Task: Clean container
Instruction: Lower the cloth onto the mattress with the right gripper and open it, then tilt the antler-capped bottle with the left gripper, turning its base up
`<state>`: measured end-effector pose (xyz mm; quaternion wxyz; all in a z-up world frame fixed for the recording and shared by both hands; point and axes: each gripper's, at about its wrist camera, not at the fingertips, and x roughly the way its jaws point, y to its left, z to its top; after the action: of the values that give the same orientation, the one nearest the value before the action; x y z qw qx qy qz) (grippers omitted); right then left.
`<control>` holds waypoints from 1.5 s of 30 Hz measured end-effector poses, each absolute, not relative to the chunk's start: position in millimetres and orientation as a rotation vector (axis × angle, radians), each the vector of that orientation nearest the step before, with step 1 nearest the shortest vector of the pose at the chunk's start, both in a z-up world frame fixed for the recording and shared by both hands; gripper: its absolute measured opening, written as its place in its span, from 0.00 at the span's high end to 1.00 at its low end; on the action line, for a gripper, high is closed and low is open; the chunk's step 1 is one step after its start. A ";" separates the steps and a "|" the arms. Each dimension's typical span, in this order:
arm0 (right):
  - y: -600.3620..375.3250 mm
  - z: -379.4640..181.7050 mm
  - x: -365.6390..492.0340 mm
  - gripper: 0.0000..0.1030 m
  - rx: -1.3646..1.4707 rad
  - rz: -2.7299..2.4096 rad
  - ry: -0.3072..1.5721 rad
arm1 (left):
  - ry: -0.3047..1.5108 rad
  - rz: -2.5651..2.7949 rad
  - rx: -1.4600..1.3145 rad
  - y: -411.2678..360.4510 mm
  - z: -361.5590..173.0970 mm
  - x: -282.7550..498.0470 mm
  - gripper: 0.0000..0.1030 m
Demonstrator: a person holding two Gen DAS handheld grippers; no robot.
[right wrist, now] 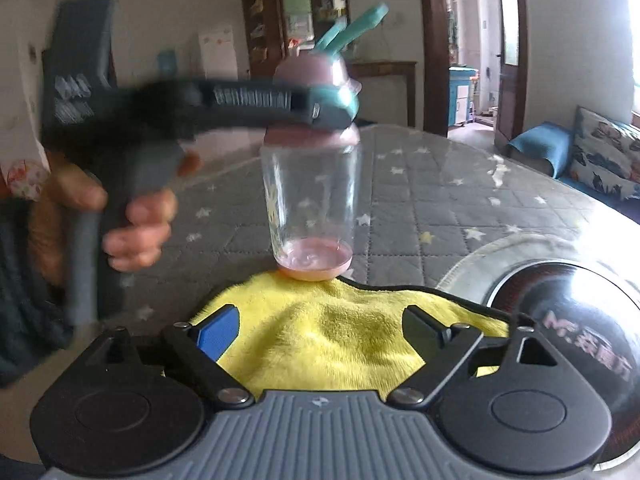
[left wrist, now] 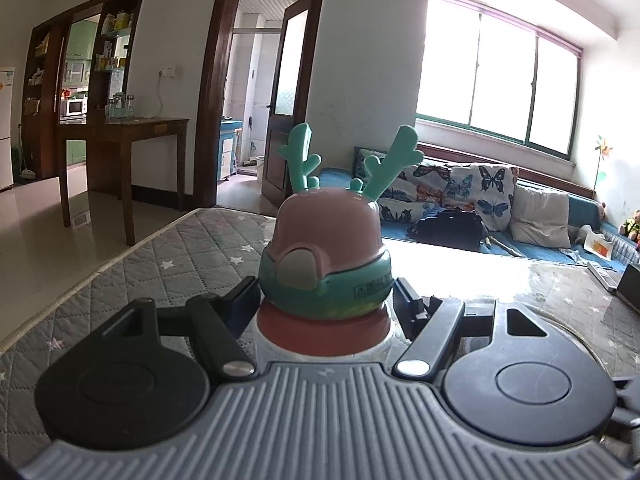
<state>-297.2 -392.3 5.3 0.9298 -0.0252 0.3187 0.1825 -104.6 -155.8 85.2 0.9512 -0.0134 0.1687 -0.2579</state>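
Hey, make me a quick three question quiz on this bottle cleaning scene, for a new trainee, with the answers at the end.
1. True or false: the left gripper holds the clear bottle by its base.
2. What lies between the fingers of the right gripper? A) a sponge B) a yellow cloth C) a brush
3. Fill in: the bottle's pink lid carries two teal ______.

Key
1. False: it clamps the bottle at the teal band of the lid, and the pink base hangs free just above the yellow cloth.
2. B, with the fingers open and apart from the cloth.
3. Antlers.
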 end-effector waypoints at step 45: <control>-363.7 -20.4 -294.4 0.08 -0.149 0.343 0.768 | 0.638 -0.428 -0.095 -145.1 55.4 -44.1 0.37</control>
<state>-294.4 -363.7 -20.4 0.9103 -0.0721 0.3723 0.1663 -44.1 -145.1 55.4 0.9259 -0.0464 0.3113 -0.2089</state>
